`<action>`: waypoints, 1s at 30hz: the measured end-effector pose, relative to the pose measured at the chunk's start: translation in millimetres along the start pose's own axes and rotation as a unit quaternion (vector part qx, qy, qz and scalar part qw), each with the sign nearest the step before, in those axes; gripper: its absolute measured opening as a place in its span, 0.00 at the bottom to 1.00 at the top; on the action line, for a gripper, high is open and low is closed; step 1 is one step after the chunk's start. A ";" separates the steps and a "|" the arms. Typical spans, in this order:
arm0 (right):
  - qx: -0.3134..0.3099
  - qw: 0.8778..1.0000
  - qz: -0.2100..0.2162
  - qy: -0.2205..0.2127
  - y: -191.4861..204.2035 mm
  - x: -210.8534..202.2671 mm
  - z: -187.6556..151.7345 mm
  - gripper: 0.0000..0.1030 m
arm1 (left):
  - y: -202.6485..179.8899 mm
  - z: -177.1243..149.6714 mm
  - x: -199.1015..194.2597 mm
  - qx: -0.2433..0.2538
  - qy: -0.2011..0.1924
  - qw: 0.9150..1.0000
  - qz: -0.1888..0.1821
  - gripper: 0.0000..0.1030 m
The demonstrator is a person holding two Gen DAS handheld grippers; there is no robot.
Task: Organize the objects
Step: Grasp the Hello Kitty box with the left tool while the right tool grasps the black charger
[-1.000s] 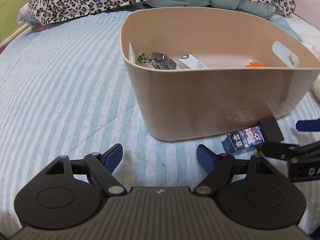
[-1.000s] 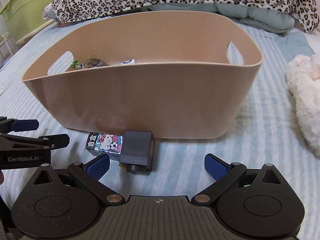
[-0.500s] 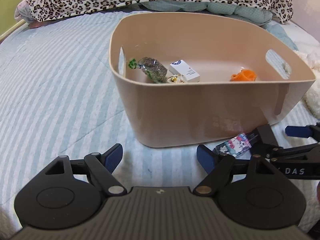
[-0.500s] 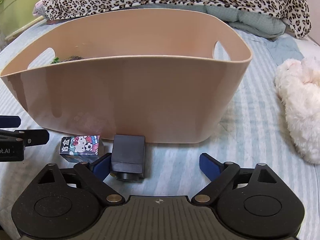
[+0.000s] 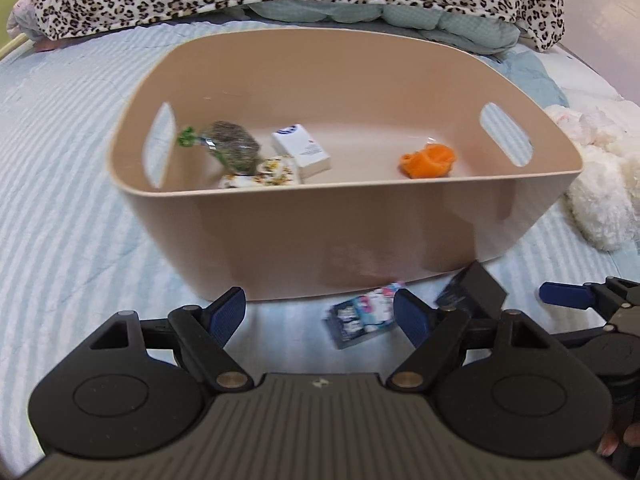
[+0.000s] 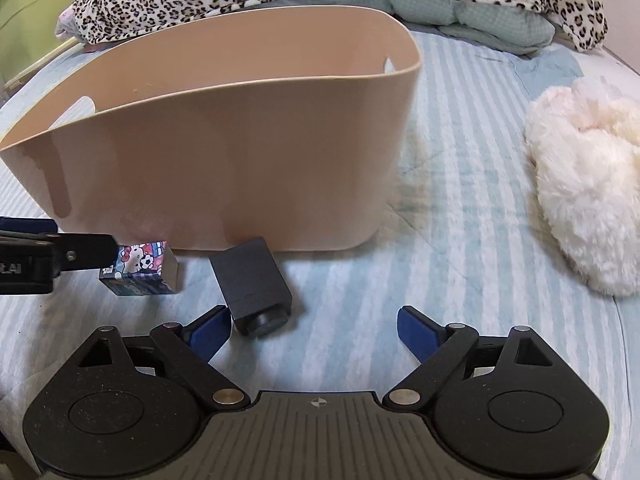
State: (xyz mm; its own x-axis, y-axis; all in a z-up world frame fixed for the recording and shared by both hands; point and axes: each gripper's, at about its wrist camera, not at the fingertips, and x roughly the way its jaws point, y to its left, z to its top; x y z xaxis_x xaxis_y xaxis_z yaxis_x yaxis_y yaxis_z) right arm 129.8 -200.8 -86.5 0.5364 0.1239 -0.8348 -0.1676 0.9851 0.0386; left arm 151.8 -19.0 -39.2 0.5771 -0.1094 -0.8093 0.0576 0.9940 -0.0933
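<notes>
On the striped bedspread, against the near wall of the beige tub, lie the two items not yet stowed: a small cartoon-printed box and a dark grey block with a round end. Compared with one second ago, the left gripper has risen and shifted right, so the tub interior is now exposed: a white carton, an orange piece and a green-topped packet. The right gripper has closed in on the grey block, its left finger just beside it. Both grippers stand spread wide and carry nothing. Judgement: a pick of the grey block is imminent. Legible writing is limited to "LAI" on the left gripper body; the box print is a cat character, its text unreadable.
</notes>
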 end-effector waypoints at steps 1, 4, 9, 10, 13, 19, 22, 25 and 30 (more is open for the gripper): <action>0.000 1.000 0.001 0.000 -0.9 -0.8 -0.5 0.89 | -4.8 0.0 3.0 0.001 0.003 1.000 0.002 0.79; -0.006 1.000 0.001 -0.003 0.5 -1.5 0.4 0.89 | -15.1 -0.9 13.7 0.000 0.014 1.000 0.009 0.79; -0.011 1.000 -0.009 -0.008 2.9 -0.4 -3.5 0.90 | -22.5 -2.8 28.2 -0.013 0.024 1.000 0.009 0.80; -0.011 1.000 -0.011 -0.007 4.6 0.5 -4.3 0.90 | -22.6 -3.5 29.3 -0.017 0.025 1.000 0.009 0.81; -0.012 1.000 -0.012 -0.009 4.1 0.9 -5.1 0.90 | -19.4 -5.3 28.0 -0.023 0.027 0.999 0.009 0.81; -0.012 1.000 -0.011 -0.009 2.7 4.4 -7.0 0.90 | -13.6 -9.8 29.3 -0.011 0.040 0.999 0.002 0.80; -0.015 1.000 -0.010 -0.006 3.5 5.4 -8.8 0.90 | -5.8 -14.9 26.5 -0.008 0.036 0.999 0.009 0.80; -0.025 1.000 -0.008 -0.005 7.0 7.3 -10.8 0.90 | 3.8 -16.3 22.4 -0.014 0.043 0.999 -0.001 0.80; -0.041 0.999 -0.008 -0.017 13.6 11.6 -11.9 0.90 | 12.8 -15.8 17.6 -0.012 0.060 0.998 0.003 0.75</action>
State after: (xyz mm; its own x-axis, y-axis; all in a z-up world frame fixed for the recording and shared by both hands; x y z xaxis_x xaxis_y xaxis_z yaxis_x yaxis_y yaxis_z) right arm 123.8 -187.4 -102.2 0.5675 0.1137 -0.8155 -0.2251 0.9741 -0.0209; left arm 149.8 -8.3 -63.8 0.4749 -0.1047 -0.8738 0.0335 0.9943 -0.1009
